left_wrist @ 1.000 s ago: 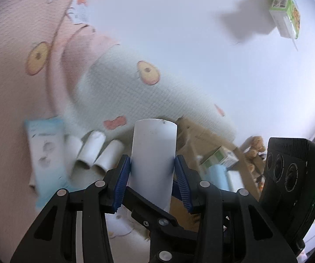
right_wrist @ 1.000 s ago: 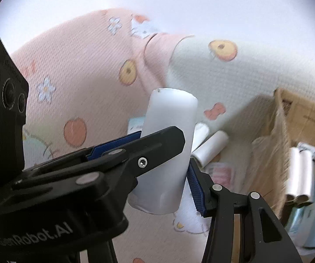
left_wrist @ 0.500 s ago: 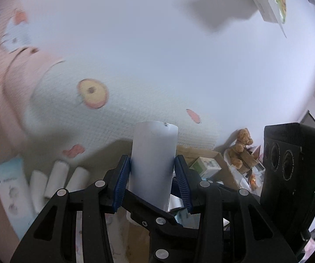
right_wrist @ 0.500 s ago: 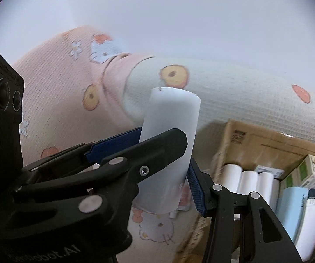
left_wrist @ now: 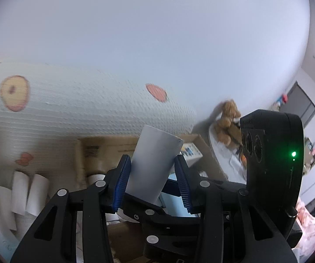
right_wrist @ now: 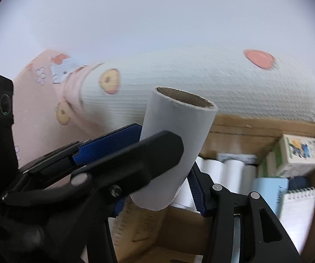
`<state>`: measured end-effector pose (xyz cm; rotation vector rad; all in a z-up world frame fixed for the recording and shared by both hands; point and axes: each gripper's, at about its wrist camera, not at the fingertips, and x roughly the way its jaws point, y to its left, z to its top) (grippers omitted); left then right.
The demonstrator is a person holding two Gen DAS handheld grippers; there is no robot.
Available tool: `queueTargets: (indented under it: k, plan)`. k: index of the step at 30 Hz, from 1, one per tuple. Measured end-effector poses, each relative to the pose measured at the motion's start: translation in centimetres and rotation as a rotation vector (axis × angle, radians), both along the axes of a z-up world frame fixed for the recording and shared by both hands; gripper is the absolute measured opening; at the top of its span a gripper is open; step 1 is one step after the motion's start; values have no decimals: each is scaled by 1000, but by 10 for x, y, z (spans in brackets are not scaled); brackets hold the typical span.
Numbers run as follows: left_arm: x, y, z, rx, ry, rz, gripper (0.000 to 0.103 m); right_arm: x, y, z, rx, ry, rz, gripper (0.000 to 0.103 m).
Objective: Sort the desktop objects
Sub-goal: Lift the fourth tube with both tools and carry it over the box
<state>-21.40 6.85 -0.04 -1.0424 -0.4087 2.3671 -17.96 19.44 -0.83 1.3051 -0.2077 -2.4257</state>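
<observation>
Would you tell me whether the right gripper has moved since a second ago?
Yes. The right gripper, shut on the white paper roll, has moved toward the brown cardboard box, now below it.

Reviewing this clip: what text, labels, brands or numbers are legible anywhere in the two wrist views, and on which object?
No text reads clearly in either view.
Small carton in the cardboard box: cartoon print and dark lines of lettering, too blurred to read.
Label on the cardboard box wall: dark print, too blurred.
White roll, held by both grippers: no printing visible.
Spiral notepad: no writing visible.

The cardboard box point(right_wrist: 264, 129) runs off the frame edge — its small rolls point(right_wrist: 225, 171) blurred, perhaps partly hidden.
</observation>
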Motion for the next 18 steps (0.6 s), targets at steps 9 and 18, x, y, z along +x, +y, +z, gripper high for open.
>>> queueTargets:
  k: [9, 18]
  plan:
    - [-25, 23, -36, -19, -170, 2, 45, -8, 28, -27, 18, -96, 12, 47]
    - [-42, 39, -60, -35, -321, 1, 43, -22, 39, -51, 52, -206, 50, 47]
